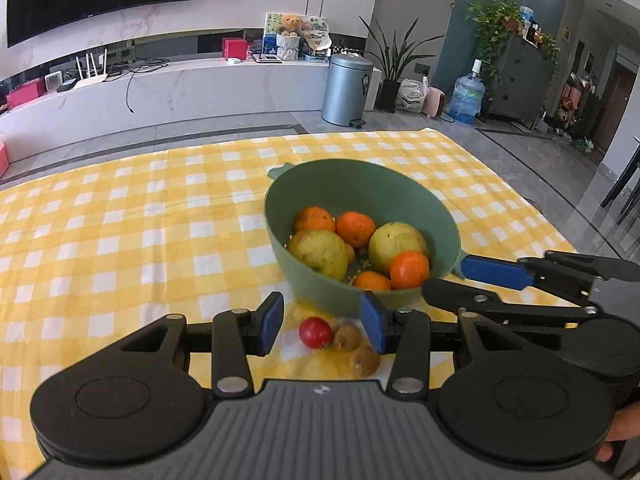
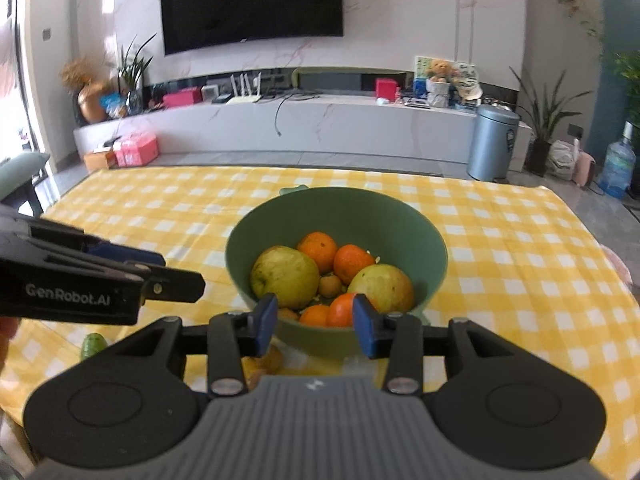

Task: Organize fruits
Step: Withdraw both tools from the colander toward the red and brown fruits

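A green bowl (image 1: 360, 188) stands on the desk (image 1: 120, 220), which is covered with a yellow and white checked cloth. In the bowl lie two large yellow-green fruits (image 1: 318, 254) and several oranges (image 1: 409, 269), packed close together. The left gripper (image 1: 322, 326) hovers just in front of the bowl's near wall with its jaws parted and nothing between them; framed in the gap, on the cloth, lie a small red fruit (image 1: 315, 332) and two small brown fruits (image 1: 347, 336), touching or nearly so. The right gripper (image 2: 315, 324) hangs over the bowl's near rim, its jaws released and empty, with the oranges showing between them. In the right wrist view, a green fruit (image 2: 93, 345) lies on the cloth well to the left of the bowl, below the left gripper's arm.
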The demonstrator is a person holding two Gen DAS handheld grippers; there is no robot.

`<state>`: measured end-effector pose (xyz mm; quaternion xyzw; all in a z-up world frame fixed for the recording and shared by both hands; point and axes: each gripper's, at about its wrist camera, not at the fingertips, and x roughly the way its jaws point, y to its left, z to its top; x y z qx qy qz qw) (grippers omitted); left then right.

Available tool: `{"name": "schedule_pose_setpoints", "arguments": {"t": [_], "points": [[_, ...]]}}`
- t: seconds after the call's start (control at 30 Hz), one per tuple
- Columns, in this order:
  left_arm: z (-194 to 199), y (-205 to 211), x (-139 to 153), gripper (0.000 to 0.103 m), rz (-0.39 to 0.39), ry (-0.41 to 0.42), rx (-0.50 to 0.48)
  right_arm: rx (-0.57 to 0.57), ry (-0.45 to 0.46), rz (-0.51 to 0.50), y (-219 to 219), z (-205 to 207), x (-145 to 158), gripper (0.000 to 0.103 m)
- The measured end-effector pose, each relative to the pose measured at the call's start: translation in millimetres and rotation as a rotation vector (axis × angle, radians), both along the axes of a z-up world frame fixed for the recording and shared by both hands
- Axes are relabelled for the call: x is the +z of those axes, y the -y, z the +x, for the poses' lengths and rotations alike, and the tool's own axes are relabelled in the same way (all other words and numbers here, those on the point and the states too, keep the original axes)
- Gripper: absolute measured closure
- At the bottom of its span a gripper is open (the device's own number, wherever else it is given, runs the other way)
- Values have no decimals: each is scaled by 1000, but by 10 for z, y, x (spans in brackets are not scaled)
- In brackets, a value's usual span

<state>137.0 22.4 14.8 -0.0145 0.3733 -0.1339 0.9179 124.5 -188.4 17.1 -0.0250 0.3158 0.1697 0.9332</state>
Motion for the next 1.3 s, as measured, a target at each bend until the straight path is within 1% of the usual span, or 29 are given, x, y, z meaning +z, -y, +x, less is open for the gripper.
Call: {"name": "schedule_pose_setpoints", "arguments": {"t": [0.17, 0.33, 0.43, 0.53, 0.6, 0.67, 0.73, 0.8, 0.9, 1.0, 1.1, 1.3], "points": [[-133, -13, -128, 51, 24, 11, 10, -34, -10, 33, 3, -229, -57, 64], [-202, -46, -267, 51, 47, 18, 26, -42, -19, 21, -10, -376, -194, 64], [-242, -69, -327, 51, 48, 27, 32, -59, -44, 7, -15, -404, -290, 64], [-292, -85, -416, 51, 51, 42, 24, -79, -69, 26, 19, -388, -347, 63], [-285, -100, -481, 51, 47, 19, 18, -94, -87, 22, 25, -369, -388, 63], [-268, -107, -531, 54, 39, -3, 10, -93, -102, 19, 20, -342, -423, 63], [-237, -107, -586, 60, 31, -32, 6, -82, -121, 17, -5, -320, -459, 63], [-221, -114, -625, 63, 17, -46, 0, -72, -147, 11, -25, -292, -513, 63], [-205, -123, -654, 63, 11, -55, 7, -56, -167, 18, -58, -251, -549, 63], [-173, -149, -662, 65, -3, -67, 16, -30, -163, 50, -87, -217, -569, 63], [-133, -155, -682, 65, -6, -74, 21, -11, -163, 66, -144, -184, -596, 64], [-77, -191, -696, 65, -12, -78, 41, -14, -186, 109, -177, -44, -657, 64]]}}
